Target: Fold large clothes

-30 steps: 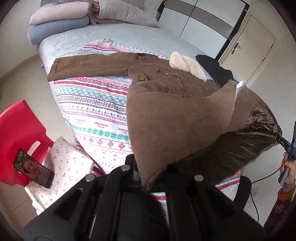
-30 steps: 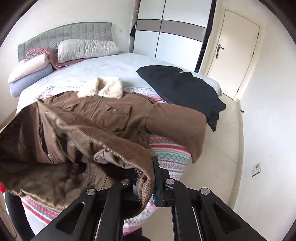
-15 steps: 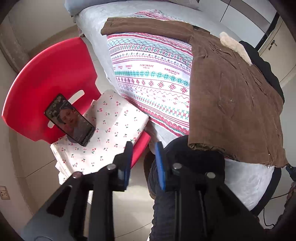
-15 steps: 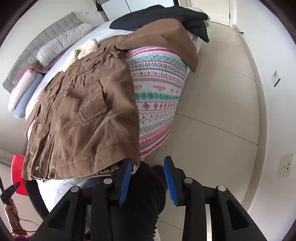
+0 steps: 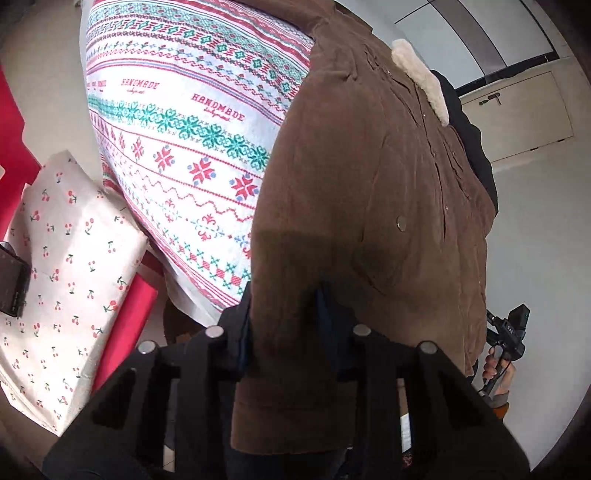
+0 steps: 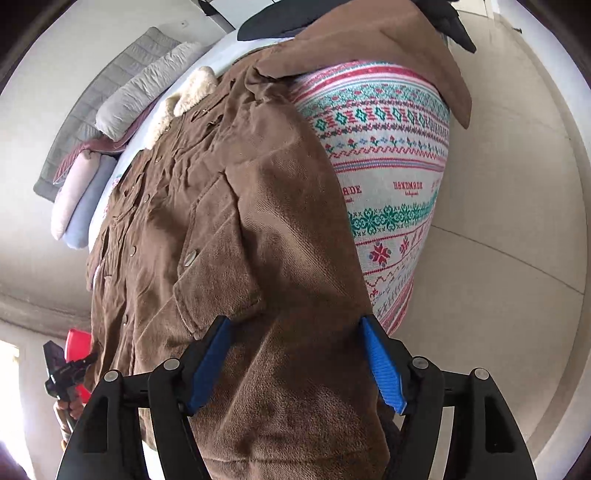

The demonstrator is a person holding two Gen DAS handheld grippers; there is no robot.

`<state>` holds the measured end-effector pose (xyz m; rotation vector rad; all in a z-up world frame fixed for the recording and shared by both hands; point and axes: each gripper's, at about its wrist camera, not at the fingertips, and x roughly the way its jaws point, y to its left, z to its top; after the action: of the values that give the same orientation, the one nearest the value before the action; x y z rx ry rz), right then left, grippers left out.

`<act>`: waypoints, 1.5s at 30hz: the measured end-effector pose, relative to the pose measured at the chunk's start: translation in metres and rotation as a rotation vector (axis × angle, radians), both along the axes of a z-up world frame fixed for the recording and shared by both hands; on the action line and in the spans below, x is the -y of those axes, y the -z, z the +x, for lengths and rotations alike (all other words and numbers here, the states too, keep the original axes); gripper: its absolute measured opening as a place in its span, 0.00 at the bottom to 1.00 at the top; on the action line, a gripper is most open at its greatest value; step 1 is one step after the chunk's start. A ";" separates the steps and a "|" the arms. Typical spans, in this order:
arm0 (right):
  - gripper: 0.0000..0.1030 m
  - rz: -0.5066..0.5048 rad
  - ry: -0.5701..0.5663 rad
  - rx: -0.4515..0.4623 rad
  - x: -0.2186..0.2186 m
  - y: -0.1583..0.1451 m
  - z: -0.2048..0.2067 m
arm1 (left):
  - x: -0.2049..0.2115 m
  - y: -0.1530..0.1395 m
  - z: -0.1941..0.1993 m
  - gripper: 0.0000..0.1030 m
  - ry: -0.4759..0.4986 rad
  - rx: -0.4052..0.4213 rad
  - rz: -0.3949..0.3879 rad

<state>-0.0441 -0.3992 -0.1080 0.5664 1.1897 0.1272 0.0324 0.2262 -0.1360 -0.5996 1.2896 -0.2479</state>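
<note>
A brown corduroy jacket (image 5: 369,177) with a cream fleece collar (image 5: 421,77) lies front-up on the patterned blanket (image 5: 192,122) on the bed, its hem hanging over the near edge. My left gripper (image 5: 284,317) is open, its jaws either side of the hem's left part. My right gripper (image 6: 295,362) is open wide, its blue pads (image 6: 382,369) straddling the hem of the jacket (image 6: 229,229) at its right part. One sleeve (image 6: 417,48) lies out over the blanket (image 6: 391,162) corner. I cannot tell whether either gripper touches the cloth.
A red chair (image 5: 11,122) beside the bed holds a folded cherry-print cloth (image 5: 62,280) and a phone (image 5: 11,284). Pillows (image 6: 147,92) and a grey headboard sit at the bed's far end. A black garment (image 6: 280,18) lies behind the jacket. Tiled floor (image 6: 517,221) lies to the right.
Both grippers let go of the lifted jacket edge; the jacket now lies flat. Both grippers dropped below the bed edge and have now come up to the hanging hem, jaws open.
</note>
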 end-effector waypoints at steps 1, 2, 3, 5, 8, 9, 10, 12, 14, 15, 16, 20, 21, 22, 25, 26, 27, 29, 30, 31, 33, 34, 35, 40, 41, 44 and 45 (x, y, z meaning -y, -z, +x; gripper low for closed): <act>0.44 0.021 0.017 0.000 0.002 0.003 0.000 | 0.002 -0.005 -0.002 0.12 0.007 0.020 -0.003; 0.23 0.036 0.026 0.004 0.003 0.003 -0.002 | 0.003 -0.015 -0.006 0.10 0.012 0.050 0.000; 0.07 0.053 0.032 0.005 0.004 0.000 -0.004 | 0.003 -0.026 -0.011 0.08 0.013 0.081 -0.003; 0.05 0.047 0.040 0.044 0.007 -0.016 -0.013 | -0.003 -0.051 -0.022 0.08 0.005 0.142 -0.032; 0.04 -0.010 0.042 0.087 0.014 -0.036 -0.025 | 0.007 -0.047 -0.023 0.08 0.060 0.100 0.150; 0.04 -0.038 0.038 0.072 0.014 -0.034 -0.025 | 0.013 -0.031 -0.018 0.09 0.105 0.024 0.247; 0.04 -0.070 0.034 0.046 0.015 -0.028 -0.023 | 0.015 -0.018 -0.016 0.12 0.129 -0.027 0.302; 0.05 -0.148 0.037 -0.021 0.017 -0.014 -0.020 | 0.014 -0.021 -0.012 0.20 0.134 -0.022 0.337; 0.08 -0.181 0.042 -0.041 0.022 -0.011 -0.019 | 0.011 -0.042 -0.010 0.25 0.137 0.027 0.423; 0.08 -0.187 0.044 -0.039 0.025 -0.014 -0.017 | 0.011 -0.053 -0.006 0.38 0.130 0.060 0.480; 0.12 -0.196 0.041 -0.032 0.028 -0.020 -0.014 | 0.008 -0.063 -0.003 0.48 0.122 0.090 0.534; 0.43 -0.268 0.015 0.040 0.028 -0.058 0.020 | 0.001 -0.094 0.037 0.68 0.098 0.183 0.655; 0.55 -0.286 0.007 0.066 0.026 -0.069 0.033 | 0.000 -0.097 0.053 0.68 0.097 0.194 0.669; 0.60 -0.302 -0.001 0.093 0.022 -0.079 0.047 | 0.000 -0.101 0.068 0.68 0.101 0.209 0.680; 0.65 -0.348 -0.042 0.163 0.005 -0.107 0.100 | 0.014 -0.111 0.124 0.69 0.137 0.250 0.727; 0.67 -0.363 -0.061 0.182 -0.002 -0.113 0.119 | 0.018 -0.113 0.144 0.70 0.145 0.265 0.743; 0.70 -0.378 -0.080 0.199 -0.009 -0.118 0.140 | 0.021 -0.115 0.163 0.71 0.151 0.283 0.756; 0.73 -0.404 -0.121 0.225 -0.026 -0.122 0.182 | 0.032 -0.117 0.205 0.73 0.172 0.320 0.763; 0.73 -0.417 -0.143 0.234 -0.035 -0.123 0.204 | 0.038 -0.116 0.226 0.73 0.186 0.336 0.764; 0.74 -0.430 -0.165 0.242 -0.044 -0.121 0.227 | 0.045 -0.114 0.247 0.73 0.199 0.348 0.766; 0.74 -0.464 -0.208 0.257 -0.063 -0.114 0.272 | 0.059 -0.105 0.289 0.73 0.236 0.366 0.772; 0.74 -0.478 -0.229 0.263 -0.072 -0.109 0.294 | 0.067 -0.099 0.312 0.73 0.256 0.368 0.776; 0.74 -0.491 -0.245 0.266 -0.079 -0.102 0.316 | 0.073 -0.091 0.333 0.73 0.269 0.367 0.784; 0.74 -0.494 -0.259 0.220 -0.096 -0.056 0.422 | 0.094 -0.049 0.421 0.73 0.285 0.336 0.862; 0.74 -0.486 -0.252 0.213 -0.097 -0.047 0.438 | 0.095 -0.043 0.433 0.73 0.282 0.335 0.861; 0.74 -0.466 -0.236 0.218 -0.097 -0.025 0.478 | 0.084 -0.023 0.466 0.73 0.258 0.312 0.820; 0.74 -0.455 -0.235 0.214 -0.097 -0.018 0.489 | 0.079 -0.016 0.474 0.73 0.253 0.294 0.775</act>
<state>0.4453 -0.3027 -0.0901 0.0112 1.0286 0.1087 0.5068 0.1467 -0.1197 0.2555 1.0623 -0.0260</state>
